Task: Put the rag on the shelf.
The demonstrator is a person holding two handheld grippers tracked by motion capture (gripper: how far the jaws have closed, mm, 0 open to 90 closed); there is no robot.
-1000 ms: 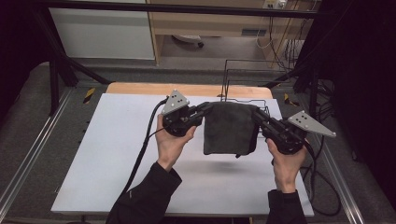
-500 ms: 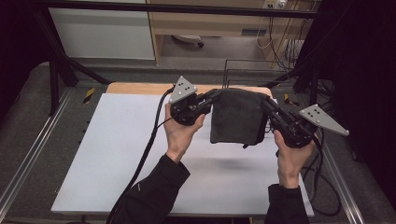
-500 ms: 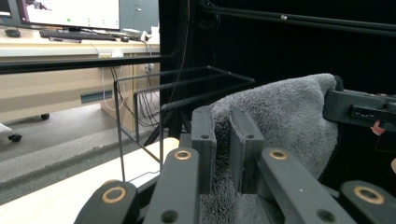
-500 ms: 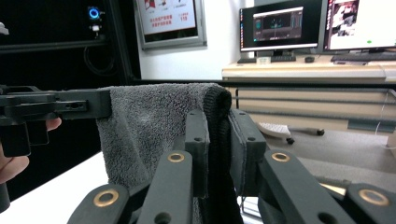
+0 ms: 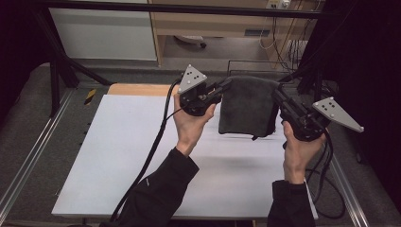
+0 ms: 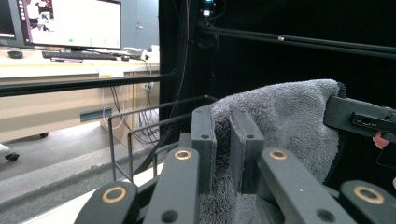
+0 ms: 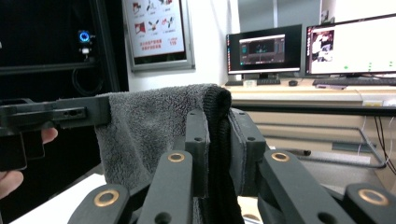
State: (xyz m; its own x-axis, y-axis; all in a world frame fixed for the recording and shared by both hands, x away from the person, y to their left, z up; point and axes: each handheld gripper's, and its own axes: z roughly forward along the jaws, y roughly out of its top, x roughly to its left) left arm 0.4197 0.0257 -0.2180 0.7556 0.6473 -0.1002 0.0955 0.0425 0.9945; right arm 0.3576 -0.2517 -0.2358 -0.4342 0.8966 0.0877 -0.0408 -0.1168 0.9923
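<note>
A dark grey towel (image 5: 247,106) hangs folded in the air over the far part of the white table (image 5: 123,161). My left gripper (image 5: 226,85) is shut on its upper left corner, and my right gripper (image 5: 275,90) is shut on its upper right corner. In the left gripper view the fluffy towel (image 6: 285,121) is pinched between the two black jaws of the left gripper (image 6: 222,154), with the other gripper's jaw at its far edge. In the right gripper view the towel (image 7: 149,126) and its dark hem sit pinched in the right gripper (image 7: 219,149).
A wooden board (image 5: 139,89) lies along the table's far edge. A black wire frame (image 5: 250,66) stands behind the table. Metal rails (image 5: 28,156) run along both sides. Desks with monitors (image 7: 345,44) stand beyond.
Both hands have risen with the towel, which now hangs higher and farther back over the table. Both grips stay the same.
</note>
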